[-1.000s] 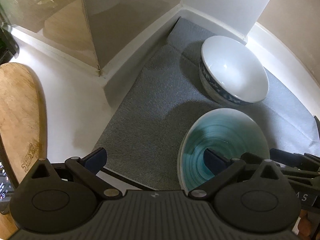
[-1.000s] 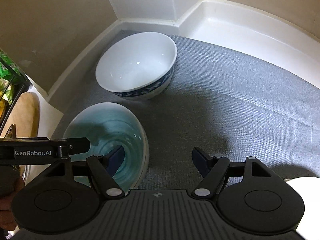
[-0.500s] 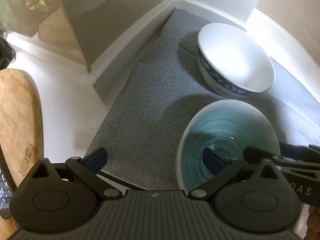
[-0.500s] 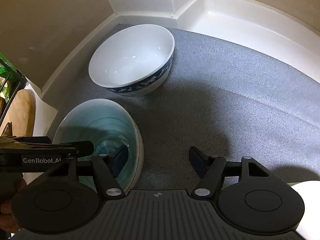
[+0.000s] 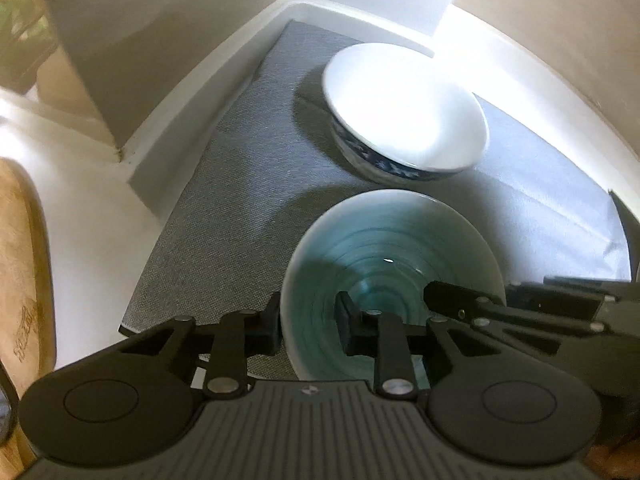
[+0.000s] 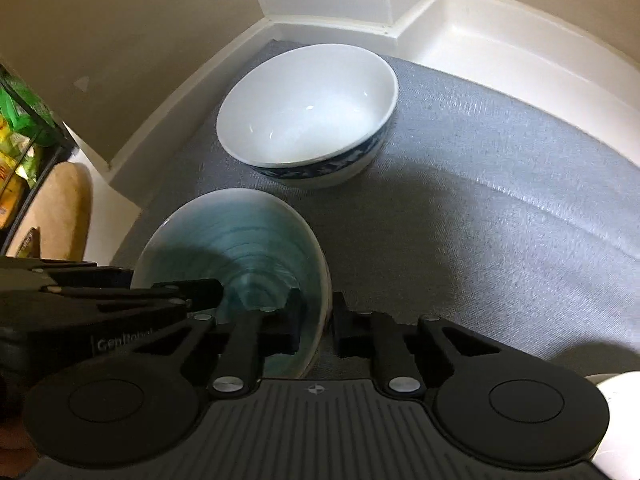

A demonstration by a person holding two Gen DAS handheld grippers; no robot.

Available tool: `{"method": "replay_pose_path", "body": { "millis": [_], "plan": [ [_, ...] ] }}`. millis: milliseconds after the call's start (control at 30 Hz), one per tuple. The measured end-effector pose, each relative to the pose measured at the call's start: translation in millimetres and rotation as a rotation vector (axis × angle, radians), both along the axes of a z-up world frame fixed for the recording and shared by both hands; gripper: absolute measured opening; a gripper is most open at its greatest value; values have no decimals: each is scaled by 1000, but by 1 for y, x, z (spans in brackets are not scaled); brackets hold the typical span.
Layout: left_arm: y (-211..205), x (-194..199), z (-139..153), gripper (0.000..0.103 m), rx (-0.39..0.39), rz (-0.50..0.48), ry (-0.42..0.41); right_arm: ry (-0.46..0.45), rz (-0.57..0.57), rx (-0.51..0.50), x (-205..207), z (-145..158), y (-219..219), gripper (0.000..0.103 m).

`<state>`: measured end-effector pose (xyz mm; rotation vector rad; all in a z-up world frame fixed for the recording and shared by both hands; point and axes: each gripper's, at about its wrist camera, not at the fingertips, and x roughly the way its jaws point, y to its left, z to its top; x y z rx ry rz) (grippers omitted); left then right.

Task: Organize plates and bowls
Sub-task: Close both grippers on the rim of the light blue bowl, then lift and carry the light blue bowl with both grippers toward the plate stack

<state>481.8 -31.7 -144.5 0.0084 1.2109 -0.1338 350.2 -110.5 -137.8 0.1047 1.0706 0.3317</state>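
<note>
A teal-glazed bowl (image 5: 394,264) sits on the grey mat (image 5: 240,184), also in the right wrist view (image 6: 236,248). My left gripper (image 5: 308,326) is shut on its left rim, one finger inside and one outside. My right gripper (image 6: 316,326) is shut on its right rim the same way. A white bowl with a blue band (image 5: 404,112) stands just behind it near the corner, and also shows in the right wrist view (image 6: 308,116).
White raised ledges and walls (image 6: 500,40) enclose the mat at the back and sides. A wooden board (image 5: 20,264) lies on the white counter to the left. A white object (image 6: 620,392) shows at the lower right edge.
Both grippers have closed from open onto the teal bowl's opposite rims. Both cameras have moved closer toward the white bowl.
</note>
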Motion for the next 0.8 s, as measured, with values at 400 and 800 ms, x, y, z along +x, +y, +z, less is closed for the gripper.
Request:
{"method": "replay_pose_path", "body": {
  "millis": [400, 800],
  "plan": [
    [10, -12, 18, 23, -63, 18, -34, -45, -11, -21, -12, 17, 1, 16],
    [11, -41, 63, 23, -96, 15, -139, -160, -18, -34, -40, 57, -4, 16]
  ]
}}
